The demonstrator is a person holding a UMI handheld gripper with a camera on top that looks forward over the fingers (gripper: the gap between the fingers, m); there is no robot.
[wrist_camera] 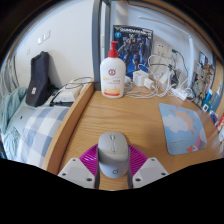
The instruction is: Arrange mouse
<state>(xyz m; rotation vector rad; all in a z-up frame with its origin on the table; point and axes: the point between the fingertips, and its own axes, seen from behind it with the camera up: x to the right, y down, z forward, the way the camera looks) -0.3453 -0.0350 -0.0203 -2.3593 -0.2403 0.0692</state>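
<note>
A grey wireless mouse point(112, 158) sits between my gripper's point(112, 150) two fingers, its front end pointing away from me over the wooden desk point(110, 115). The magenta pads point(88, 158) press against both of its sides with no gap showing, so the gripper is shut on the mouse. A blue-grey mouse mat point(185, 128) with a printed picture lies on the desk ahead and to the right of the fingers. I cannot tell whether the mouse rests on the desk or is lifted.
A white pump bottle point(114, 72) with an orange label stands at the back of the desk. White plugs and cables point(152, 80) lie beside it, below a poster point(132, 45). A black pouch point(40, 78) and checked bedding point(35, 130) are to the left.
</note>
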